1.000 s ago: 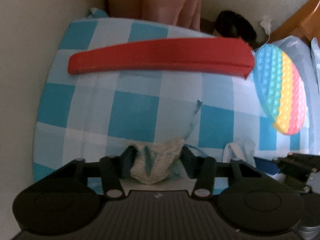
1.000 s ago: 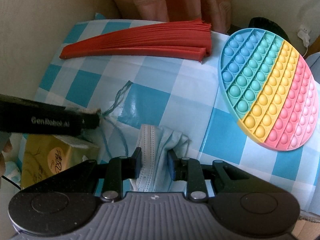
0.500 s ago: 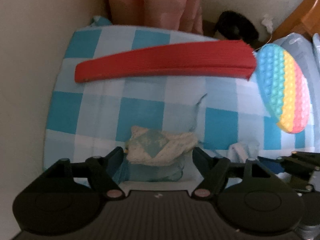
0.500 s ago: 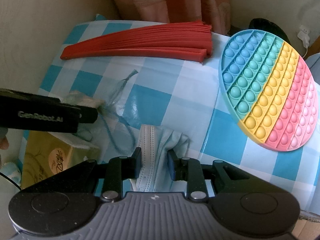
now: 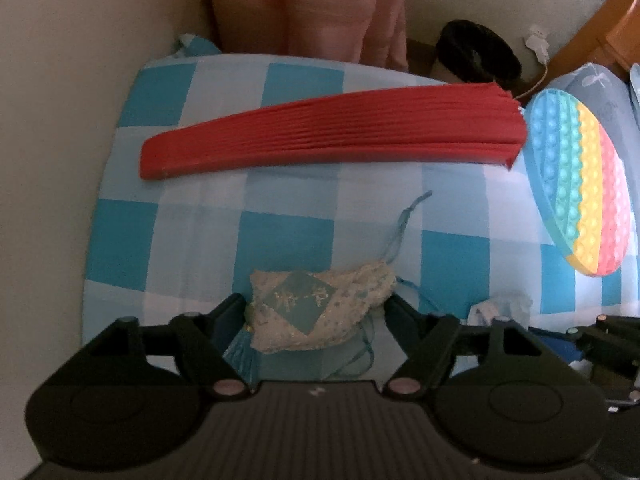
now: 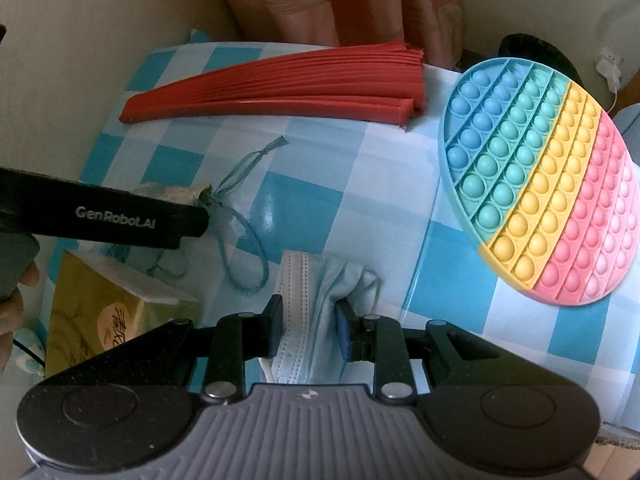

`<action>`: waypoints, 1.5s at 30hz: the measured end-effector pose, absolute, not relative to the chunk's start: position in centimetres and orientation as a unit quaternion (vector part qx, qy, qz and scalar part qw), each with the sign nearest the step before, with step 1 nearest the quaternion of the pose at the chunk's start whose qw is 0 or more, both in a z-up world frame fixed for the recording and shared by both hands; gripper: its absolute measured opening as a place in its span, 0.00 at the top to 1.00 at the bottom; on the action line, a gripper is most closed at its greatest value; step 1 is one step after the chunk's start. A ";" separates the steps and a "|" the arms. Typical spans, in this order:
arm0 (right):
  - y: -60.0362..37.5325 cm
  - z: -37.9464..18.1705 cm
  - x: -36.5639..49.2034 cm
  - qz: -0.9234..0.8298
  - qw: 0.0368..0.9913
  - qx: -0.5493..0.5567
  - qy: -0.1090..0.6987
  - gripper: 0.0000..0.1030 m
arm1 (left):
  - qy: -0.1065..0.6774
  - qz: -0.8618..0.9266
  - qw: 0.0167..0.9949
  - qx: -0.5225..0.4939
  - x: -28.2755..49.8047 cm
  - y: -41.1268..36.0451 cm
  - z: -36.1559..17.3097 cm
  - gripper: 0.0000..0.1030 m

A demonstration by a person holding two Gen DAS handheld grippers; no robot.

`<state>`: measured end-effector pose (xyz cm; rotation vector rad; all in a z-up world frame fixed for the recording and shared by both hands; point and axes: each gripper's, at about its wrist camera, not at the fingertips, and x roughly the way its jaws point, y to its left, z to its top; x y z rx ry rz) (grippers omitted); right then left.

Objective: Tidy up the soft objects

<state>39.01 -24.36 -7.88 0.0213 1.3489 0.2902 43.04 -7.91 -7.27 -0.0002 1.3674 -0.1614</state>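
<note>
Left wrist view: on a blue-checked cloth (image 5: 288, 240) against a cream wall, the left gripper (image 5: 316, 312) stands wide around a limp sachet (image 5: 316, 308) at lower centre; best pinched mid-body.

Right wrist view: the right gripper (image 6: 309, 322) clamps a light, floppy face mask (image 6: 316, 300) at lower centre.

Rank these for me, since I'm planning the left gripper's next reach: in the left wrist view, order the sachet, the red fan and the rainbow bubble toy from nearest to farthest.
From the left gripper:
1. Sachet, lying between its open fingers.
2. Rainbow bubble toy, off to the right.
3. Red fan, straight ahead across the checked cloth, near the curtain.
</note>
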 end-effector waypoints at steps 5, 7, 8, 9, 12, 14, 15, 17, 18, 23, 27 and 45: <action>-24.6 -7.8 38.9 0.135 0.772 0.015 0.621 0.71 | 0.623 -0.076 0.778 -0.014 43.0 -7.4 -6.9 0.50; -24.6 -7.7 38.9 0.134 0.772 0.017 0.621 0.71 | 0.621 -0.076 0.780 -0.016 42.9 -7.3 -6.7 0.54; -24.6 -7.6 38.9 0.133 0.773 0.016 0.620 0.71 | 0.619 -0.076 0.781 -0.015 42.7 -7.3 -6.6 0.54; -24.5 -7.4 38.8 0.133 0.773 0.016 0.620 0.71 | 0.618 -0.076 0.782 -0.014 42.6 -7.3 -6.5 0.55; -24.3 -6.9 38.6 0.134 0.776 0.015 0.616 0.72 | 0.614 -0.076 0.786 -0.015 42.3 -7.3 -6.0 0.57; -24.1 -6.3 38.5 0.135 0.780 0.013 0.611 0.72 | 0.610 -0.077 0.789 -0.017 42.2 -7.2 -5.5 0.58; -24.1 -5.9 38.4 0.135 0.781 0.015 0.609 0.72 | 0.608 -0.080 0.790 -0.018 42.1 -7.1 -5.2 0.58; -24.0 -5.2 38.2 0.137 0.784 0.015 0.605 0.72 | 0.603 -0.080 0.794 -0.018 41.7 -7.1 -4.6 0.58; -24.0 -4.8 38.1 0.138 0.786 0.015 0.603 0.72 | 0.601 -0.082 0.795 -0.016 41.6 -7.0 -4.2 0.58; -23.7 -3.0 37.0 0.141 0.793 0.011 0.593 0.72 | 0.585 -0.089 0.806 -0.016 40.6 -6.9 -2.0 0.59; -23.5 -1.3 35.7 0.140 0.801 0.005 0.582 0.72 | 0.573 -0.093 0.814 -0.014 39.5 -7.0 -0.1 0.59; -26.5 5.3 26.0 0.126 0.828 -0.010 0.546 0.71 | 0.529 -0.147 0.835 0.030 29.6 -10.7 6.9 0.59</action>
